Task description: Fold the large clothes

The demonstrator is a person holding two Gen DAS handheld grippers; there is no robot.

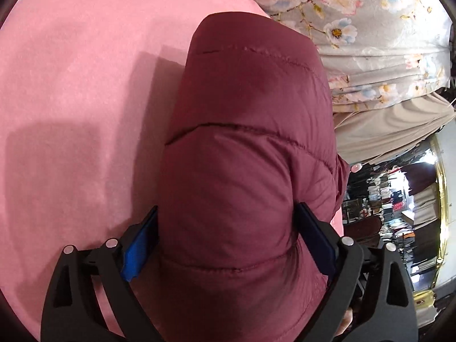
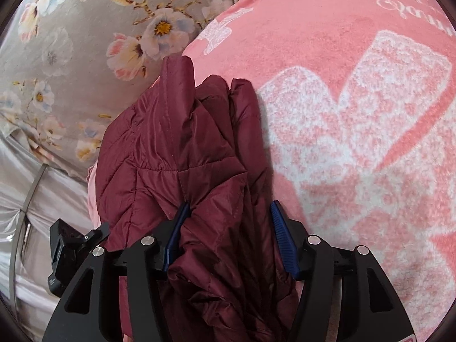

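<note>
The maroon quilted jacket (image 1: 245, 154) is grasped as a thick bundle between the pads of the left tongs (image 1: 228, 245) and right tongs (image 2: 228, 236), above the pink blanket (image 1: 79, 85). Slippery padding could be squeezed out, undoing the fold.

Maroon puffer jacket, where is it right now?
The maroon puffer jacket fills both wrist views' centres, bunched between each gripper's fingers, over the pink blanket, floral fabric beside it.

Two wrist cameras, close over a bed

Each looks forward along its own fingers, pressed near the maroon jacket (image 1: 245, 171) (image 2: 182, 176); both views share that jacket, the pink blanket (image 1: 79, 85) (image 2: 356, 142) and the floral sheet (image 1: 370, 28) (image 2: 71, 57).
</note>
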